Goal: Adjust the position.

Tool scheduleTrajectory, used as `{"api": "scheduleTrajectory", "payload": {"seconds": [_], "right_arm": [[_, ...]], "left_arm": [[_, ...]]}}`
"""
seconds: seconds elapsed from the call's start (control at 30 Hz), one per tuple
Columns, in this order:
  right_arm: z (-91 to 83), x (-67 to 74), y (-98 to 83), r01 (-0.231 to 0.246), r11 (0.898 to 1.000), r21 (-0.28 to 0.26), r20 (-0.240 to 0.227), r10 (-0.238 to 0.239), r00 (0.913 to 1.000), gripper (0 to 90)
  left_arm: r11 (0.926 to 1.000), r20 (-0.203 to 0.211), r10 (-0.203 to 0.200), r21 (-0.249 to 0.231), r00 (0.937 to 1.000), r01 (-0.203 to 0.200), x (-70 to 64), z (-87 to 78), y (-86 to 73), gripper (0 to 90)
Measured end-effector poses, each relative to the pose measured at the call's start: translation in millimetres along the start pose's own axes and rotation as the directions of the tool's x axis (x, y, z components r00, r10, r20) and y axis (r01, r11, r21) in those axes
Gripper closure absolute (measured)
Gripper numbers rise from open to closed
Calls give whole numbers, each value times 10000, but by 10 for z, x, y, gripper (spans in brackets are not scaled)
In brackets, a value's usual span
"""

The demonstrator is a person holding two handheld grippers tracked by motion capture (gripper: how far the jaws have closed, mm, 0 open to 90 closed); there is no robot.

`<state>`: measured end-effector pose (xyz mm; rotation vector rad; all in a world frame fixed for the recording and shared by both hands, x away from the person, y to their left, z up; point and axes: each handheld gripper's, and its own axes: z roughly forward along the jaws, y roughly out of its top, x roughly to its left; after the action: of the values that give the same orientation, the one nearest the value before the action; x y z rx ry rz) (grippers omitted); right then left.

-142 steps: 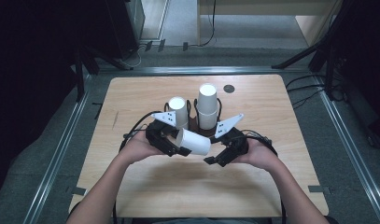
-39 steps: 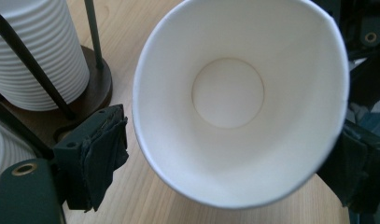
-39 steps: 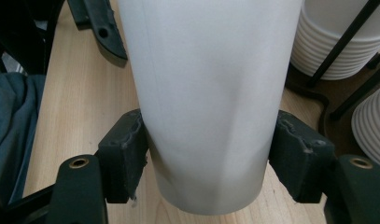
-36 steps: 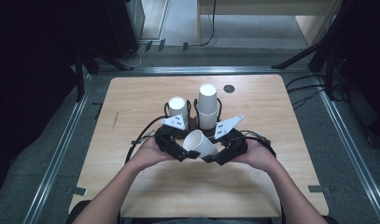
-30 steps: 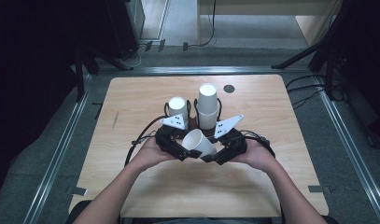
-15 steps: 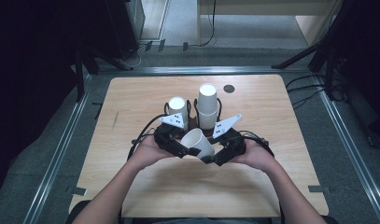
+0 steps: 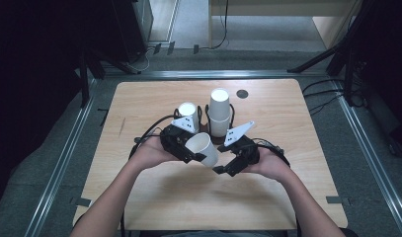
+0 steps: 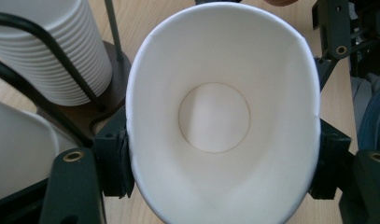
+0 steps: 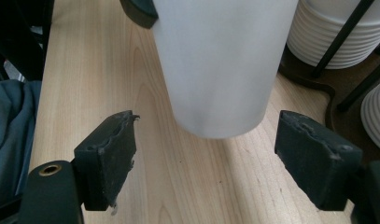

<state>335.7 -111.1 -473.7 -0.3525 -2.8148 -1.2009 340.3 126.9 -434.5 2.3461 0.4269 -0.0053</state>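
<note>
Grip on the paper cup (image 8: 220, 121) rested with my left gripper (image 7: 188, 148) alone: in the left gripper view its two black jaws pressed the cup wall from both sides near the rim, hard enough to squeeze the mouth into an oval. I held it that way, I judge, so that the cup could not slip while its closed base pointed toward my other hand.

My right gripper (image 7: 223, 169) stood just beside the cup's base. Its jaws had just been opening, and in the right gripper view they stood wide apart, one on each side of the cup (image 9: 220, 65), touching nothing; the base hung ahead of the pads and between them. I read this as a handover completed: the right side had let go so that the left could carry the cup on by itself.

Relative to the cup, the table (image 7: 297, 197) lay below it, bare wood on the near side. The cup itself was tilted, mouth toward the left gripper, clear of the wood.

Beyond the cup stood the wire rack (image 7: 204, 109) with two stacks of cups: the shorter stack (image 7: 187, 111) beyond and left of the cup, the taller stack (image 7: 220, 111) beyond and right of it. The held cup was kept near them, probably because it came from, or belonged on, one of them. Farther off lay a small dark disc (image 7: 242, 93) on the wood.
</note>
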Motion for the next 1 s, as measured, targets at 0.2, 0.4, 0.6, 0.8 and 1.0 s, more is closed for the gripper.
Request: {"api": "scheduleTrajectory", "payload": {"seconds": [0.2,0.4,0.6,0.8,1.0], "right_arm": [[33,-5,3,67,10000,-26,151,-67,9999,208],[92,11,9,104,9999,23,177,-105,9998,217],[137,9,-13,181,9998,2,72,-181,9998,237],[155,27,-3,237,9996,-125,-69,-238,9997,286],[168,33,-8,409,9991,83,-340,-406,9986,341]], "left_arm": [[9986,88,171,493,9998,-175,7,23,12,281],[9922,68,760,990,9971,-763,-69,69,81,280],[9869,111,1158,1121,9932,-1163,-144,118,123,274],[9856,142,1294,1083,9915,-1301,-187,167,144,267],[9882,259,1206,917,9924,-1225,-181,214,128,242]]}}
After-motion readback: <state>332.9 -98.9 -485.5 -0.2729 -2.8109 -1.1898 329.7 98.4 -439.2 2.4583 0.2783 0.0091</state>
